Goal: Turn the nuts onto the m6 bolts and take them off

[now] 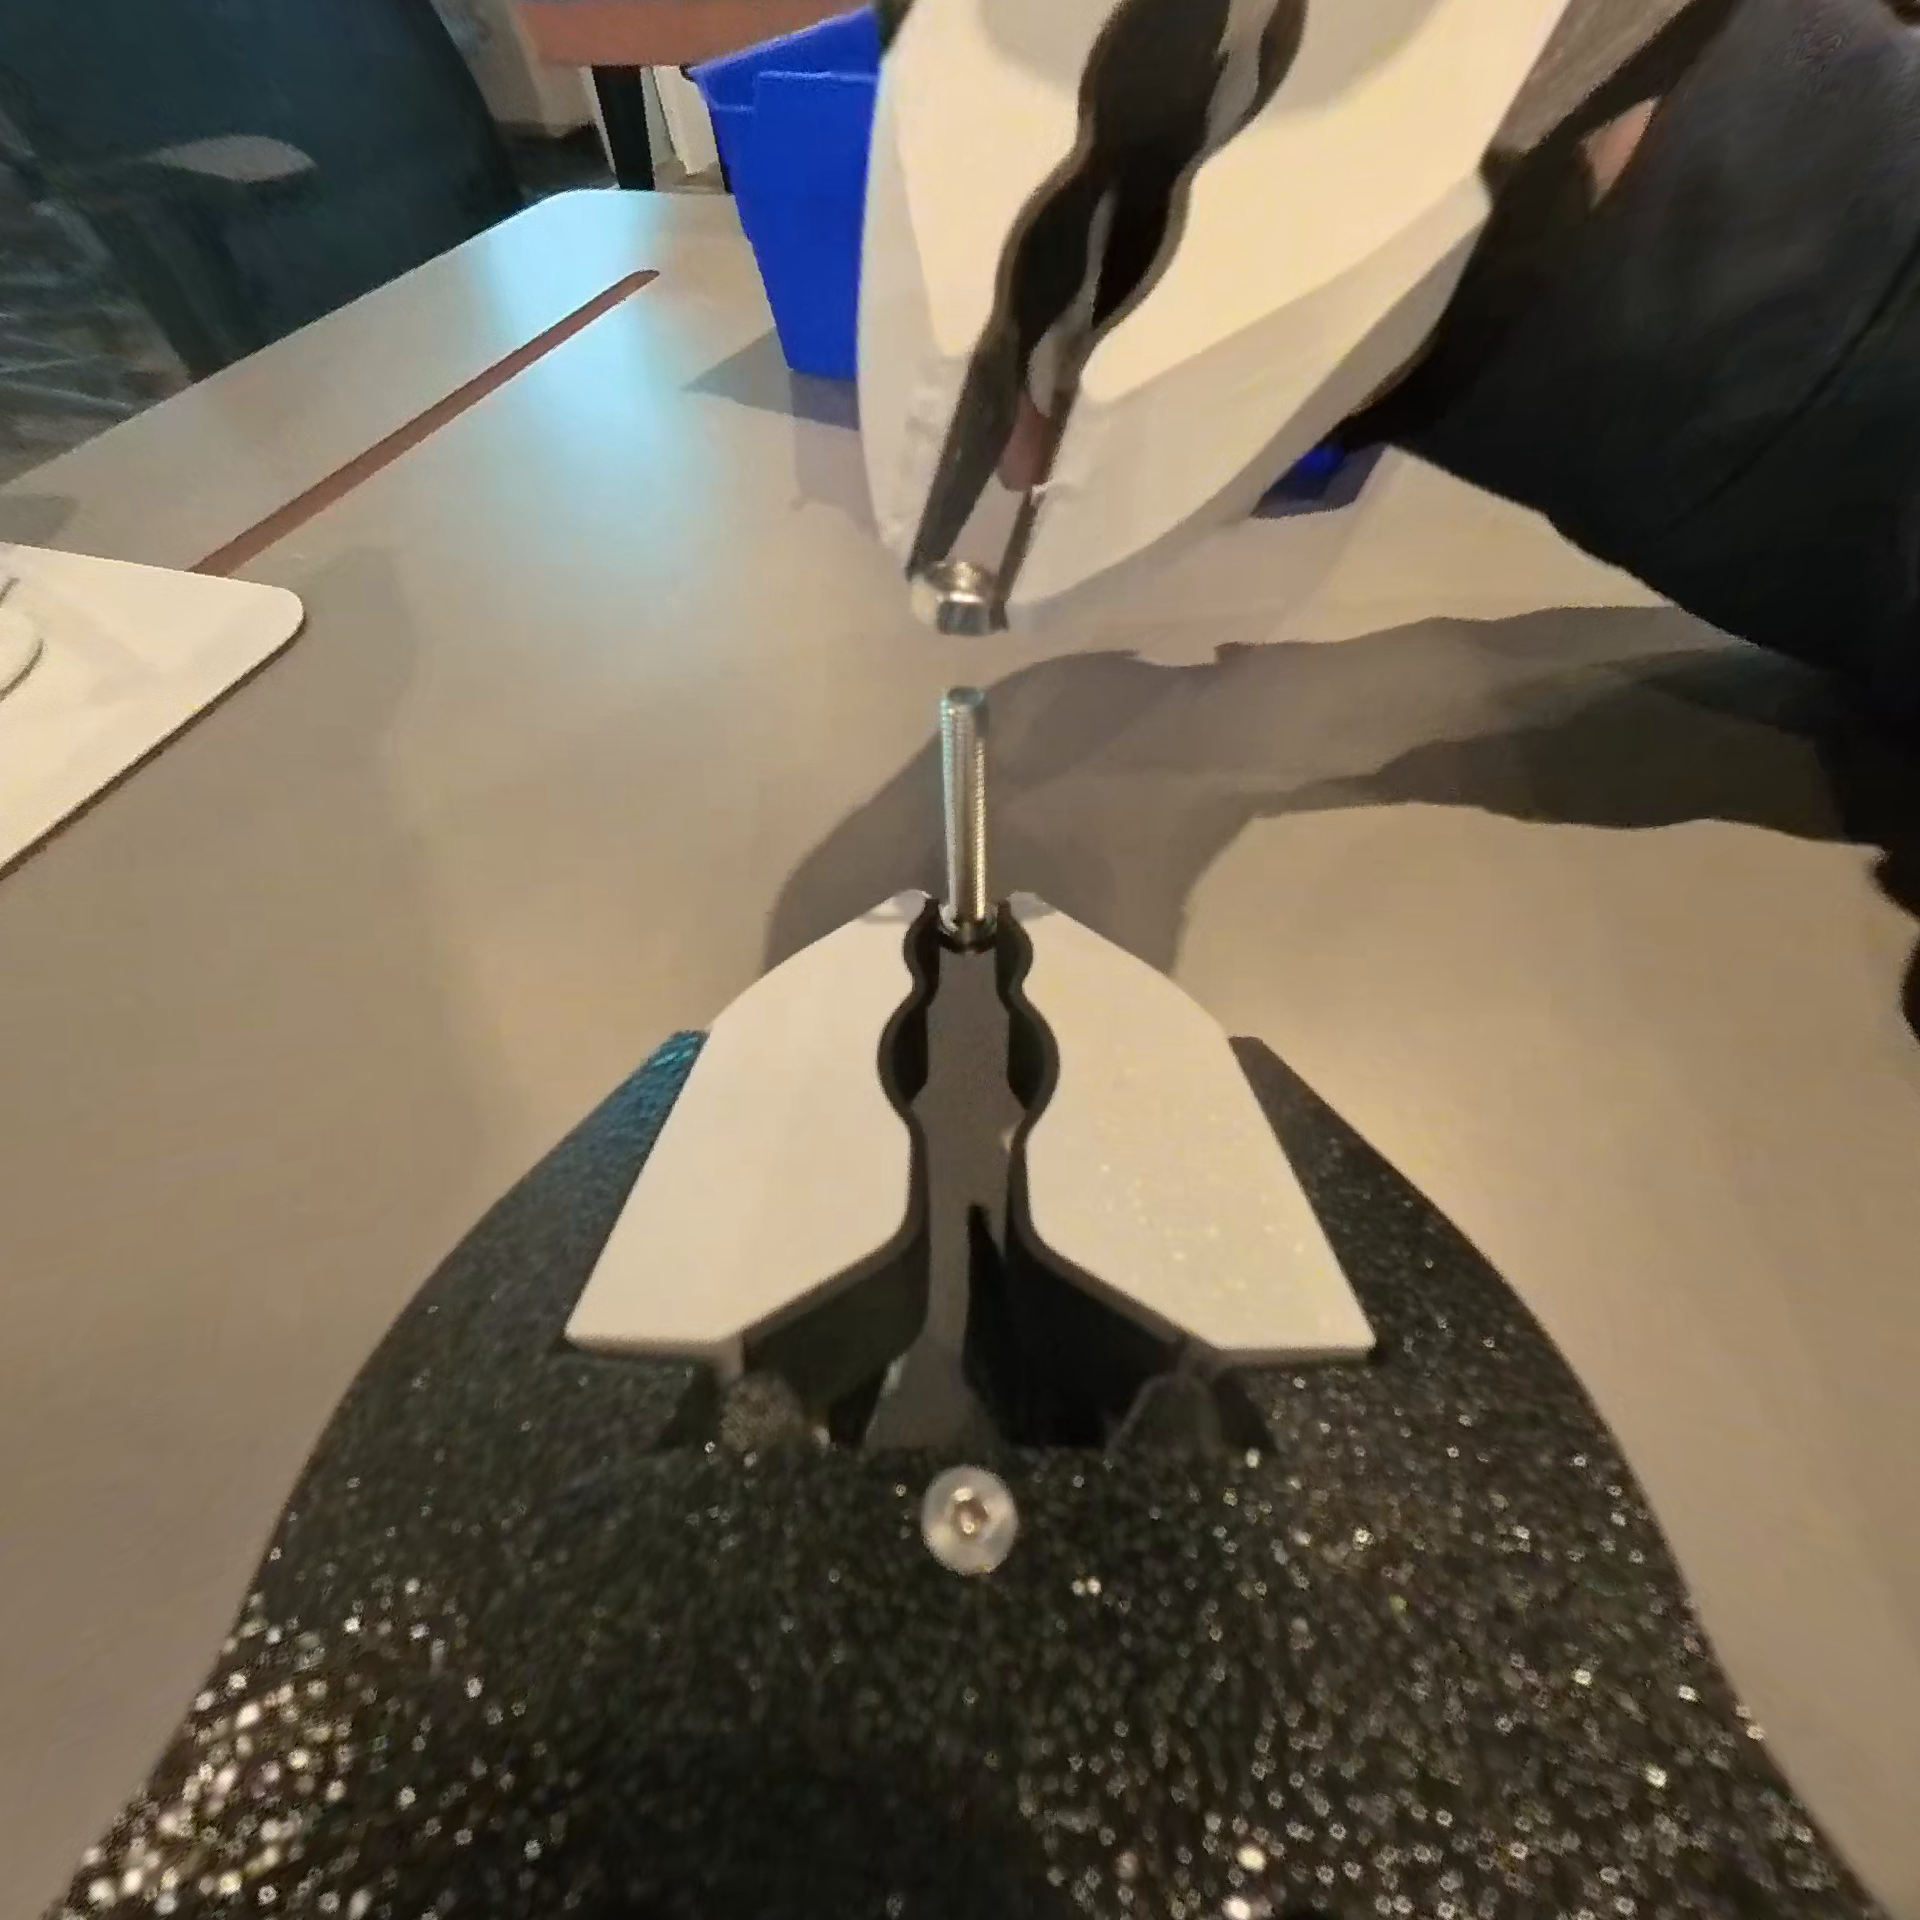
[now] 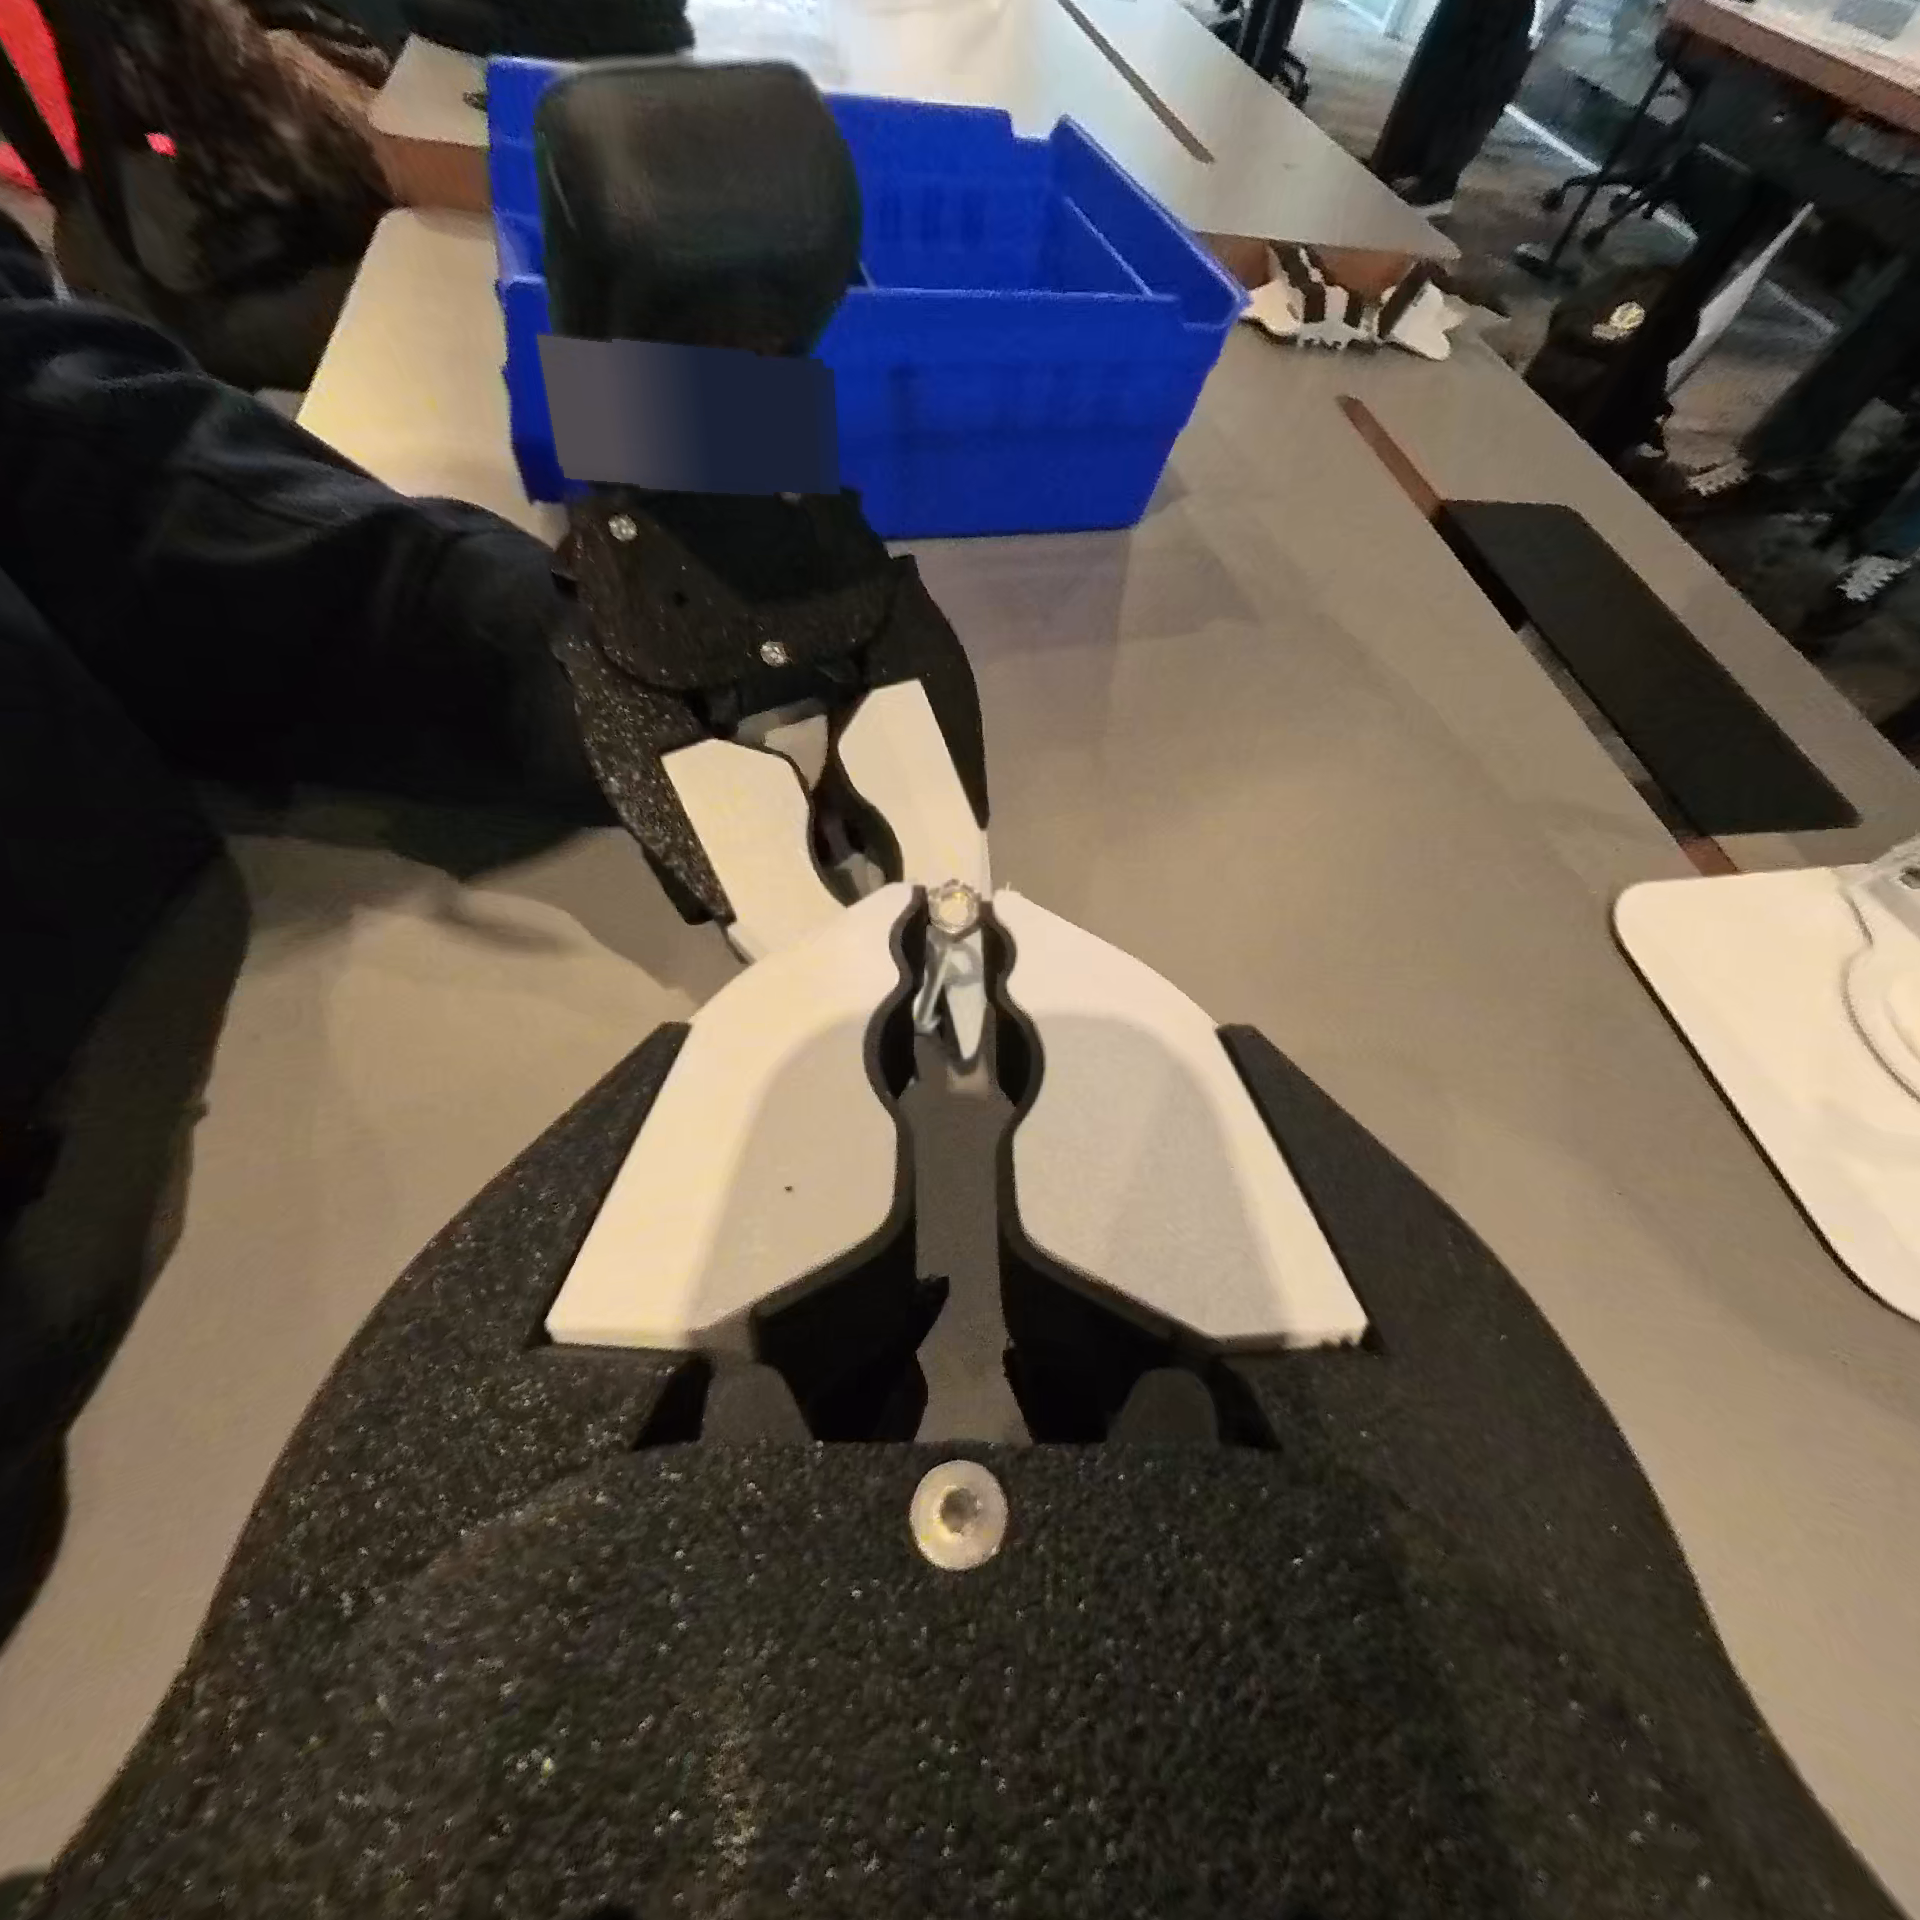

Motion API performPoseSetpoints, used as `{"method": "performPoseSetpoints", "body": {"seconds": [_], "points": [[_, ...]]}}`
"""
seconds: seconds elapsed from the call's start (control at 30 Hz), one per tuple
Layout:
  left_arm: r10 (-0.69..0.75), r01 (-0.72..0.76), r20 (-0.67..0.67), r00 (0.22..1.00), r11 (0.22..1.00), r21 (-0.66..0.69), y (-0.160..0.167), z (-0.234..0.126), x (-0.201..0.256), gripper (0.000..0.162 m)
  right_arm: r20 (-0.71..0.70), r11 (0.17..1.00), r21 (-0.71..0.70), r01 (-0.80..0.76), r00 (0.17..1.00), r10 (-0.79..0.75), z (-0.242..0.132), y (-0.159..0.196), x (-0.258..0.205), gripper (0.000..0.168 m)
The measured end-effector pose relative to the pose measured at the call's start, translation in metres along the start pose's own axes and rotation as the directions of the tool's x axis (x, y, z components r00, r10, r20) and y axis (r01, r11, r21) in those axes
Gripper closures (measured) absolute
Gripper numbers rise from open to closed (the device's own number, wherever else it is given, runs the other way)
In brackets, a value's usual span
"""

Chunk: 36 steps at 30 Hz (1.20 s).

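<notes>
The bolt (image 1: 964, 810) sticks straight out from the tips of your left gripper (image 1: 966, 925), whose jaws are pinched on its head end, the threaded shaft pointing away from you over the grey worktop (image 1: 468, 831). Just beyond the bolt's free end, with a small gap between them, sits the nut (image 1: 961, 601), clamped at the fingertips of your right gripper (image 1: 966, 582), which comes down from above at a tilt. In the right wrist view the nut (image 2: 951, 906) shows at the very tip of the closed jaws, its hole facing the left gripper (image 2: 883, 883) just beyond. A dark sleeve (image 2: 260, 623) reaches in behind that gripper. Farther back, toward the far edge of the worktop, stands a blue bin (image 2: 1039, 384). A white board (image 2: 1766, 1060) lies at the right edge, and a black mat (image 2: 1642, 665) lies beyond it.
</notes>
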State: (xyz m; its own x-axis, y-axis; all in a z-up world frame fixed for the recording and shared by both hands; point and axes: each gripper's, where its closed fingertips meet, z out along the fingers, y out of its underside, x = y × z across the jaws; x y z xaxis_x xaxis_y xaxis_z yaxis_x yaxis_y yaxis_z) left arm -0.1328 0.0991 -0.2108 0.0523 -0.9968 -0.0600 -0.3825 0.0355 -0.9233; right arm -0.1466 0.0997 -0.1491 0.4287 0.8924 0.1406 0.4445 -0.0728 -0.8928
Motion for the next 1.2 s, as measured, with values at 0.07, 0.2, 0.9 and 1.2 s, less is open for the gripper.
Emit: {"method": "performPoseSetpoints", "body": {"seconds": [0.07,0.2,0.9,1.2], "points": [[0.012,-0.012,0.002,1.000,1.000,-0.007,0.001,0.001,0.001,0.152,-0.002,0.999,-0.044,0.022,1.000,-0.022,0.003,0.001,-0.001,0.159],[0.012,-0.012,0.001,1.000,1.000,-0.008,0.001,0.001,0.001,0.152,0.003,0.989,-0.132,0.061,0.998,-0.061,0.005,0.005,-0.003,0.158],[0.014,-0.014,-0.007,1.000,1.000,-0.009,0.001,0.000,0.002,0.152,0.011,0.985,-0.166,0.052,0.999,-0.051,0.006,0.012,-0.004,0.158],[0.012,-0.013,-0.008,1.000,1.000,-0.007,0.001,0.000,0.002,0.152,0.007,0.986,-0.159,0.050,0.999,-0.050,0.006,0.011,-0.004,0.158]]}}
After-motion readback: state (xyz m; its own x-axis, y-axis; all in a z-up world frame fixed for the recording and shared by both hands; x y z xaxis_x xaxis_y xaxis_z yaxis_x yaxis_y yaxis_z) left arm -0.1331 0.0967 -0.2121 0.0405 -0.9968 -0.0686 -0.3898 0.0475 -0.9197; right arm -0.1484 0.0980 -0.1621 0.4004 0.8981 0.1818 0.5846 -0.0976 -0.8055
